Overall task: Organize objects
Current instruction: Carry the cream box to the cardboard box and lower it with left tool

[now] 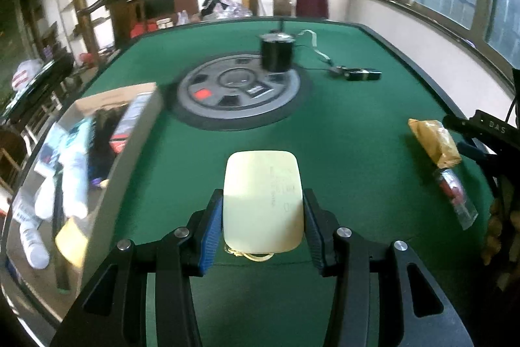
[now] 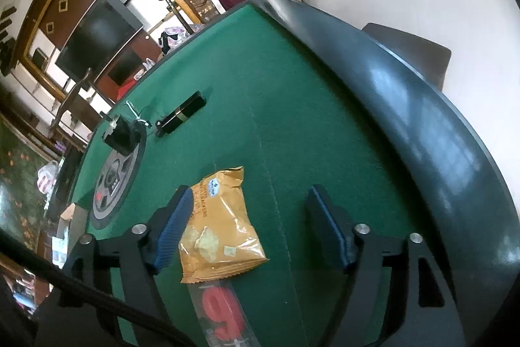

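Observation:
My left gripper [image 1: 263,197] is shut on a pale cream slab with rounded corners [image 1: 260,181], both blue pads pressed against its long sides, above the green felt table [image 1: 341,119]. An open cardboard box [image 1: 130,158] holding white bottles and packets stands just to its left. In the right wrist view my right gripper [image 2: 250,197] is open over the felt. A yellow snack bag [image 2: 221,226] lies between its fingers, close to the left pad [image 2: 172,223], with a clear packet showing a red 9 [image 2: 224,314] under the bag's near end. The same bag [image 1: 434,142] shows at the table's right side.
A black cylinder [image 1: 276,52] stands on the grey round hub [image 1: 227,93] in the table's middle. A black device with a cable [image 1: 360,74] lies beyond it to the right. The raised dark table rim [image 2: 422,126] runs close on the right. Chairs and shelves stand behind.

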